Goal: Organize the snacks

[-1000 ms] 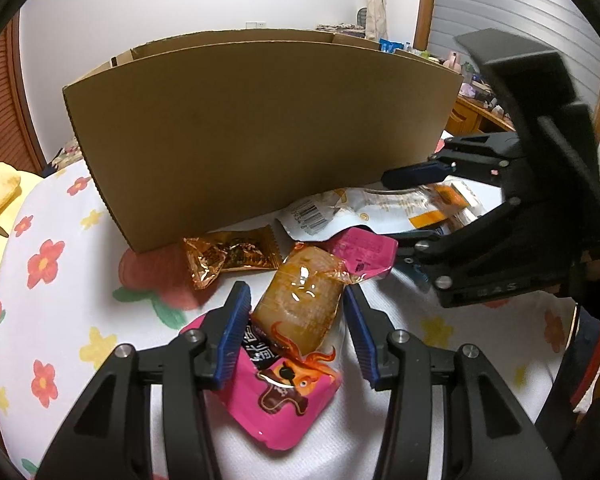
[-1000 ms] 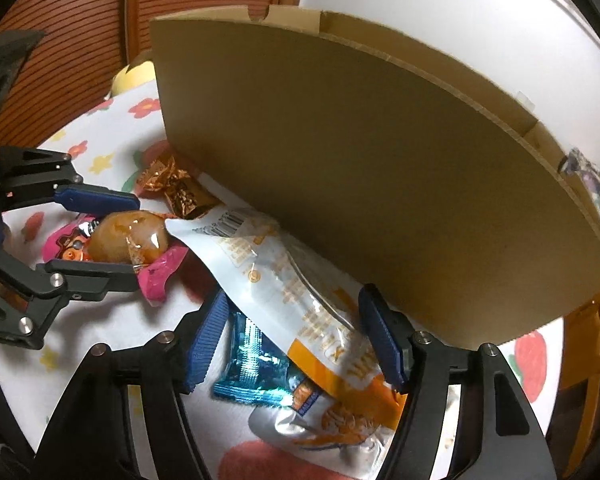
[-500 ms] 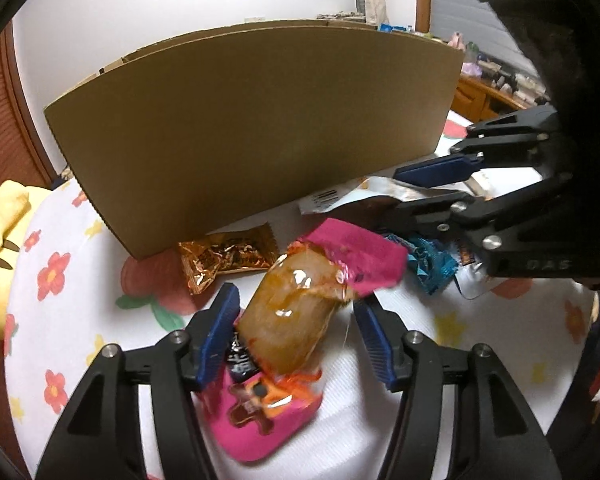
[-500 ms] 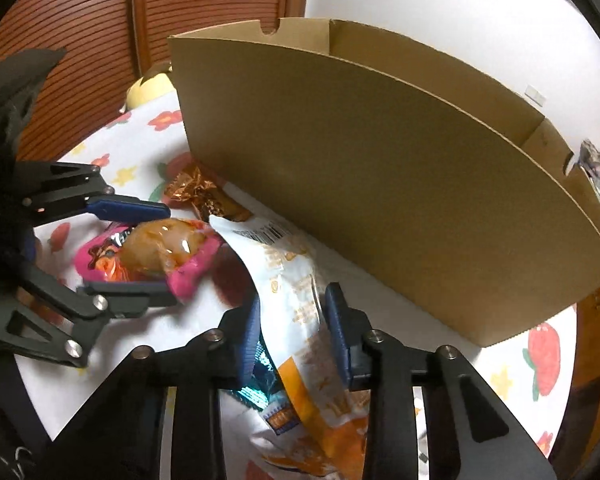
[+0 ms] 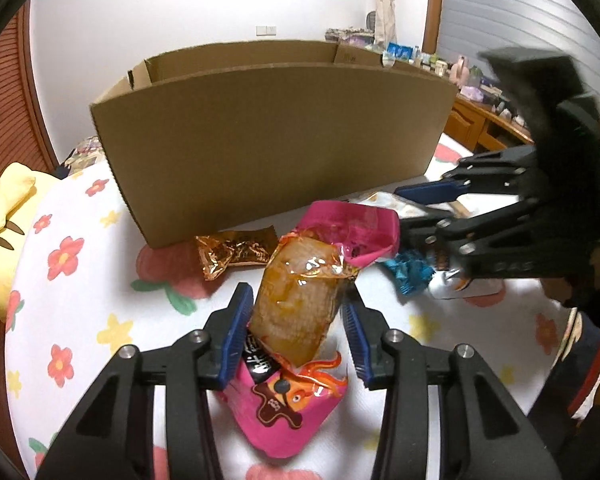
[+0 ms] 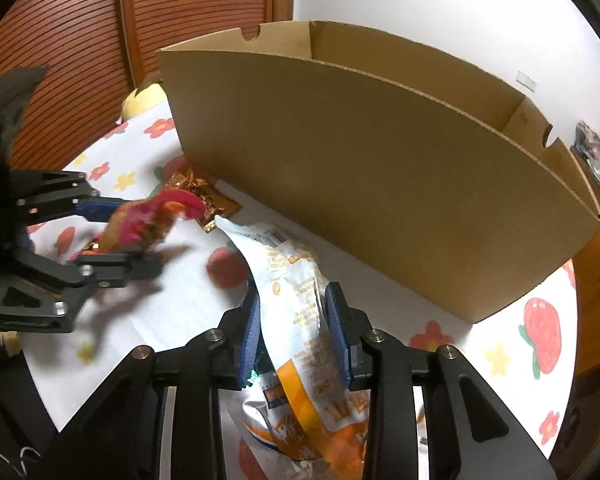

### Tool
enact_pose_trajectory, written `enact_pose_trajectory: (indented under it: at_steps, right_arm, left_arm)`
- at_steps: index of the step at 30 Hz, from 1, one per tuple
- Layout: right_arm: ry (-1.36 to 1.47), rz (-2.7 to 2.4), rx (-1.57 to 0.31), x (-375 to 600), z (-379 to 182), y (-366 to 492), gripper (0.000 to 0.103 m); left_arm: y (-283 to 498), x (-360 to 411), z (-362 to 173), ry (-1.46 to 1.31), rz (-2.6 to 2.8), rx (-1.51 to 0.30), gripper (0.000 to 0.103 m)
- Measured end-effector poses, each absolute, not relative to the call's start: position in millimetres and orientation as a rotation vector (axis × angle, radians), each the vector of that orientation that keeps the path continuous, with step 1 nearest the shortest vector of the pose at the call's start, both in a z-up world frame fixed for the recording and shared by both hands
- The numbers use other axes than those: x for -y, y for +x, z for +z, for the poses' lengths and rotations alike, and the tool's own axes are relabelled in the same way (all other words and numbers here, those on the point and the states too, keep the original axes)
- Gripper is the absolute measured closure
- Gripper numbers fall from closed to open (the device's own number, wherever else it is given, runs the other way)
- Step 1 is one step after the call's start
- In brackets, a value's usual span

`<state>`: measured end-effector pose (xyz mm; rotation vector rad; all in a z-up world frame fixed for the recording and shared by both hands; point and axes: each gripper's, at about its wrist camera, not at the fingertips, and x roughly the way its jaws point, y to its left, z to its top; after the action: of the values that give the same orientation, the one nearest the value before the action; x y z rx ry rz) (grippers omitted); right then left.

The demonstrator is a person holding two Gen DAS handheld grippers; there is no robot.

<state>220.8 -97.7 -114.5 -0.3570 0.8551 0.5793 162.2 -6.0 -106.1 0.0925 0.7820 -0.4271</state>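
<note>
Pink-wrapped snack pack (image 5: 296, 320) is sitting pinched between the blue pads of the left hand-held gripper (image 5: 298, 328), jaws closed onto its clear middle, pack tilting up off the floral cloth (image 5: 80, 304) of the bench. White-and-orange snack bag (image 6: 300, 320) is being clamped by the right hand-held gripper (image 6: 296, 328), jaws narrowed onto the bag, its upper end curling toward the box. Teal wrapper (image 5: 408, 274) is lying just beside that bag, under the right gripper. Orange foil packet (image 5: 236, 252) is lying farther back, touching or nearly touching the cardboard box (image 5: 276, 140) base. Box is standing open-topped behind everything.
</note>
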Motion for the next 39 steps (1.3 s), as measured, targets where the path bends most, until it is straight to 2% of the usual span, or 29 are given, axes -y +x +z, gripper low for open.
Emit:
enact_pose_trajectory:
  at_steps: [5,8,10,11,14,36,38,39]
  right_arm:
    - [-0.346,0.582,-0.876,93,-119,228,0.06]
    - [-0.332,0.577,-0.88,93,-120,232,0.059]
    - [-0.326,0.575,-0.876,94,-117,230,0.063]
    - [-0.324,0.574,-0.864,96,-114,228,0.07]
    - [-0.321,0.579,-0.854,99,-108,222,0.073]
    - [-0.341,0.575,-0.7,100,-77,179,0.078]
    - [-0.34,0.576,-0.689,101,-75,177,0.084]
    - [-0.336,0.59,-0.688,101,-74,176,0.095]
  left_arm:
    - [154,-5,-106,0.077,-0.424,-0.776,0.059]
    - [155,-4,-106,0.076,-0.42,-0.779,0.059]
    - [155,-3,-107,0.075,-0.42,-0.779,0.059]
    - [154,-4,-107,0.074,-0.418,-0.779,0.059]
    - [156,0,-106,0.07,-0.415,-0.778,0.059]
    - [151,-5,-81,0.063,-0.388,-0.713,0.059]
    - [151,-6,-78,0.064,-0.386,-0.708,0.059]
    - [151,-5,-78,0.065,-0.386,-0.706,0.059]
